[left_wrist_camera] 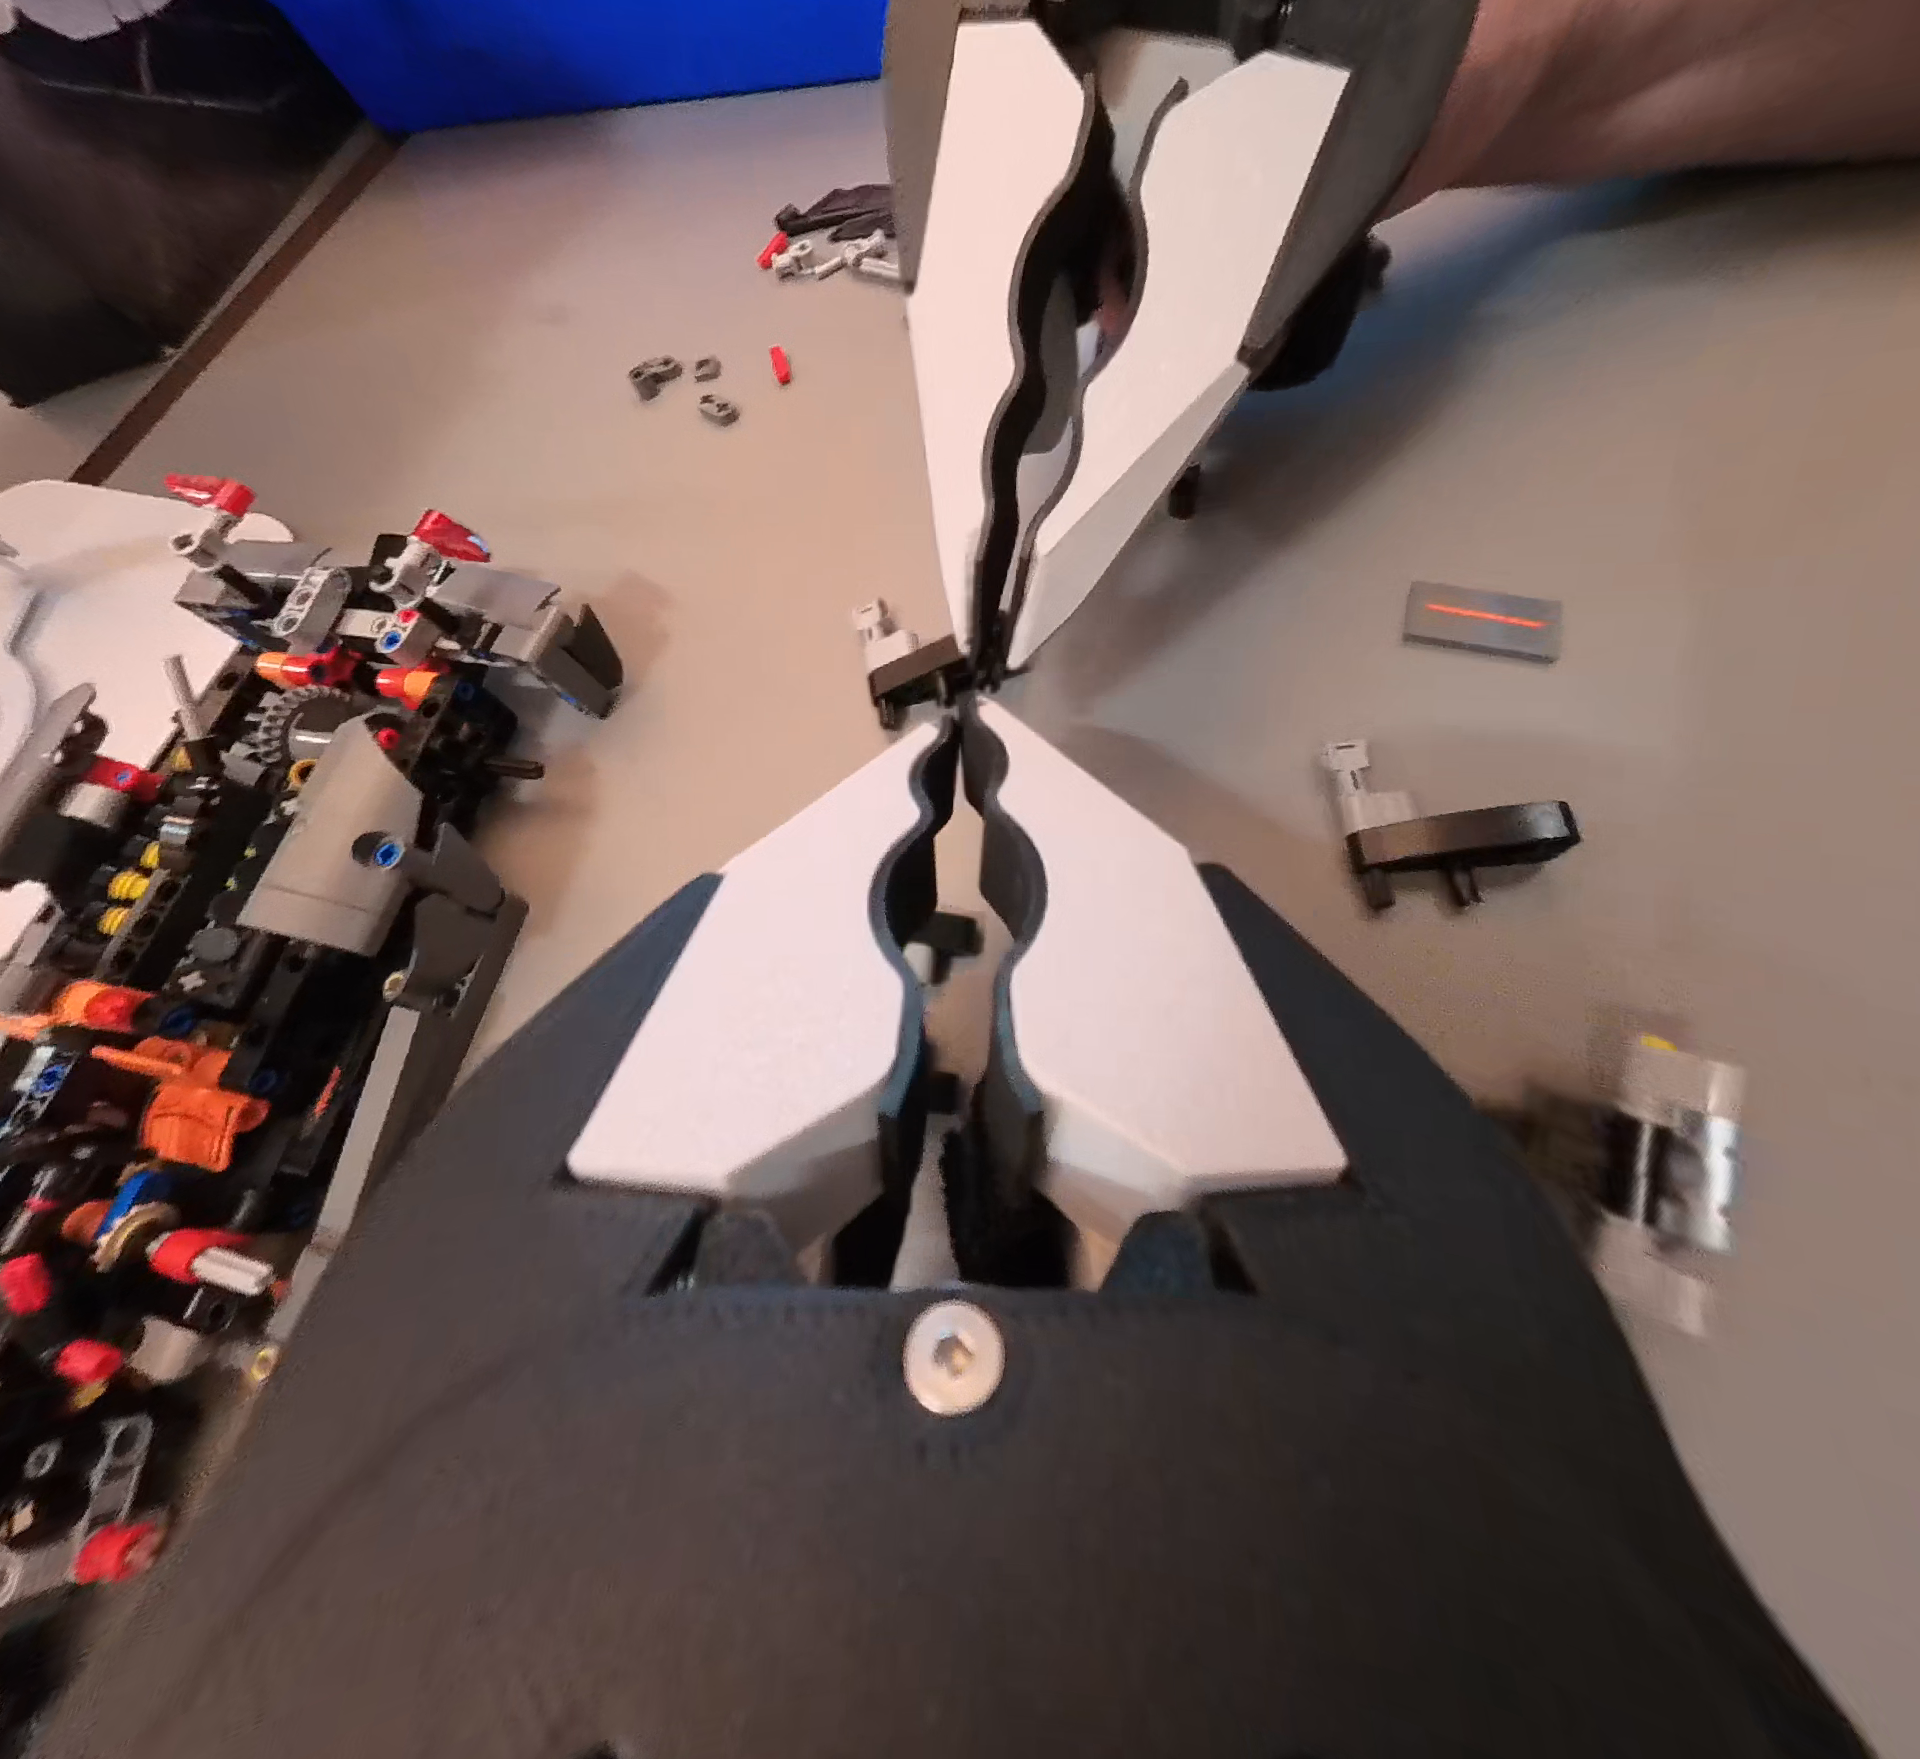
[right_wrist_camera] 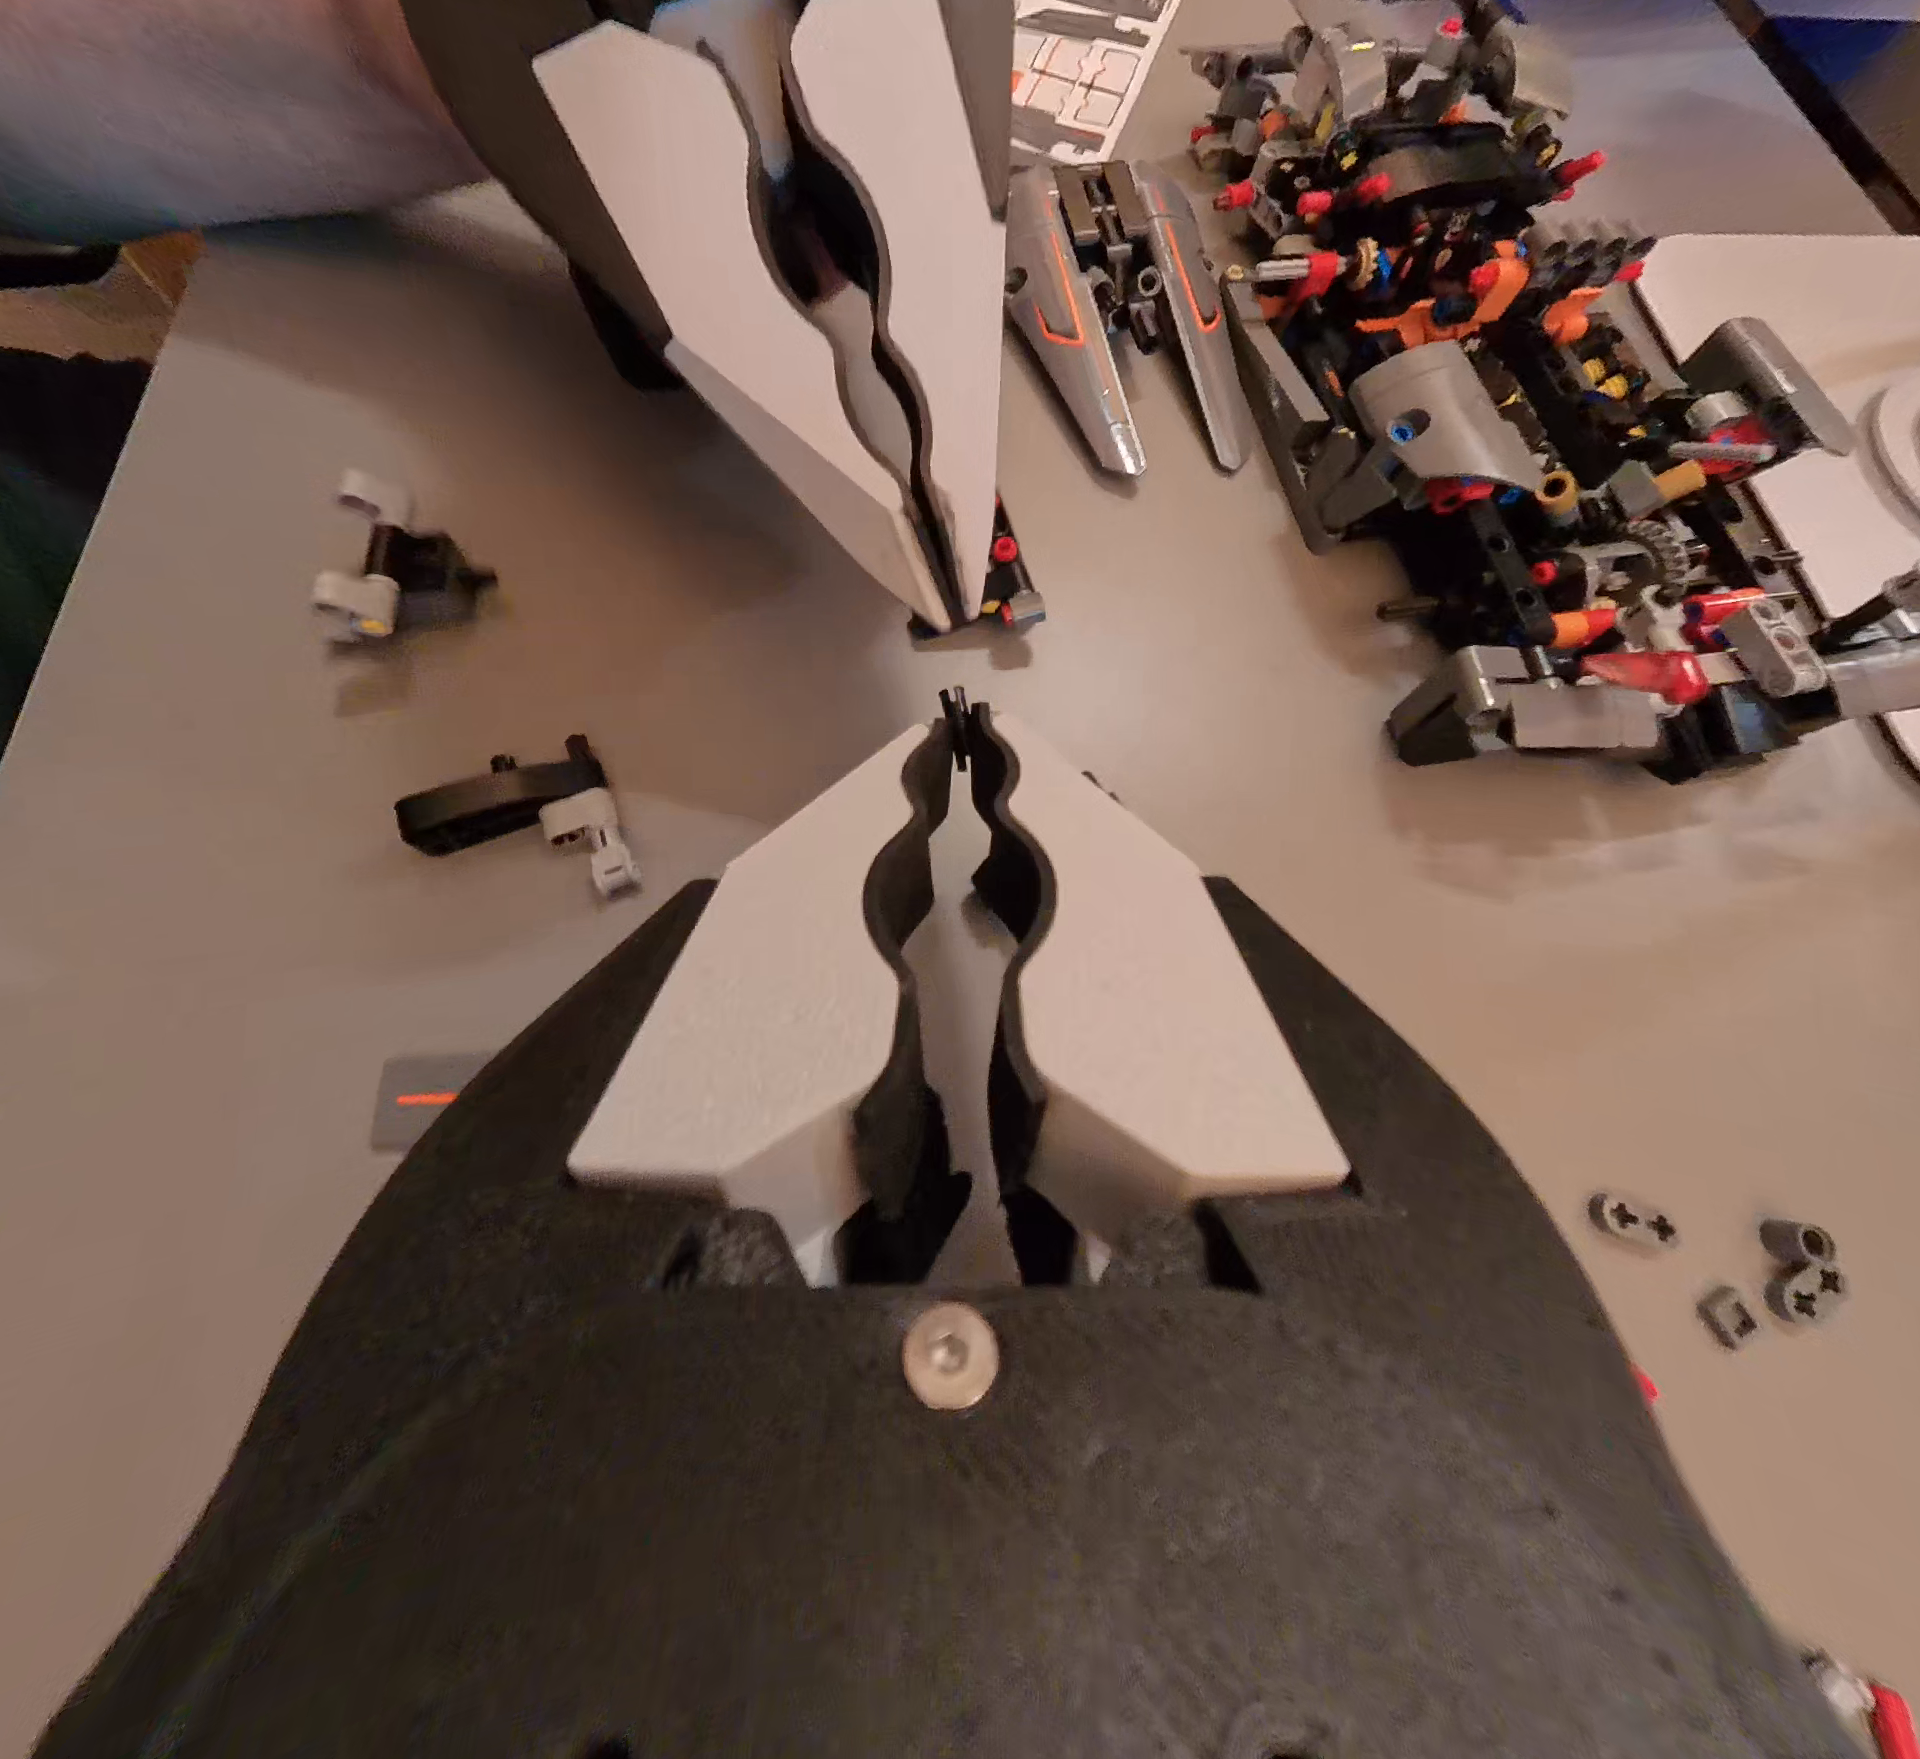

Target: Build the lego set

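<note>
Facing tip-to-tip above table (left_wrist_camera: 665, 255) — right claw (right_wrist_camera: 964, 735) pinching black pin (right_wrist_camera: 958, 717); left claw (left_wrist_camera: 961, 733) closed, contents unclear.

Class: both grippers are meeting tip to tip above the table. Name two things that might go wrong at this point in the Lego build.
1. The right gripper pinches the black pin only at its very tips, so the pin may twist or pop out when pushed.
2. The left gripper holds the small black assembly by one edge, so pushing may rotate it and the pin could miss its hole.
</note>
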Demonstrator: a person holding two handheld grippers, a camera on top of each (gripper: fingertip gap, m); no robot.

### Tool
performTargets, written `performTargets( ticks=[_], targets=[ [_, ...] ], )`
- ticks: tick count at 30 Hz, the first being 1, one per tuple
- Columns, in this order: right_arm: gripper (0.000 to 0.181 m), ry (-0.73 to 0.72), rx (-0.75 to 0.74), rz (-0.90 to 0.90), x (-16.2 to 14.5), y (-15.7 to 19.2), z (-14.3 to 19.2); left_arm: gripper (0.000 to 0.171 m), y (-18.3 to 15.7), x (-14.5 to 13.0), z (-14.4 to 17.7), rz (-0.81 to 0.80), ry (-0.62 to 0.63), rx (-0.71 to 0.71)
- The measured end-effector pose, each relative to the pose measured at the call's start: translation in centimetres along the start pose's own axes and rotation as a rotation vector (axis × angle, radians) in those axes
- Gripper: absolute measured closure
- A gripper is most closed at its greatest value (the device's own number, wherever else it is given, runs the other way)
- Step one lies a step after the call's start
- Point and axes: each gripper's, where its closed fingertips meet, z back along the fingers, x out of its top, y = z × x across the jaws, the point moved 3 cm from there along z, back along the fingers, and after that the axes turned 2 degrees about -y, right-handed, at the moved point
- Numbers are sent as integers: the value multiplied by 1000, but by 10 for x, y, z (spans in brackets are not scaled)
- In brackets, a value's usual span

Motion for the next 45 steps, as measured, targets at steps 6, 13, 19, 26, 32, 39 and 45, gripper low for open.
performTargets(
  ticks=[6, 13, 19, 26, 32, 39, 45],
  targets=[
    [181, -13, 17, -5, -2, 1, 3, 167, -4, -2, 39, 107, 49, 46],
    [180, -24, 78, 10, 1, 14, 2, 156, -61, -31, 74, 178, 178, 11],
    [180, -29, 142, 39, 6, 32, -5, 154, -106, -38, 60, 36, 198, 32],
    [180, -37, 191, 55, 9, 43, -9, 160, -113, -41, 47, 5, 186, 67],
    [180, -42, 212, 56, 9, 47, -10, 153, -103, -38, 54, 10, 146, 175],
    [180, -42, 230, 58, 9, 50, -11, 149, -107, -43, 56, 25, 210, 224],
    [180, -39, 238, 65, 9, 53, -13, 163, -104, -46, 50, 17, 252, 261]
  ],
)
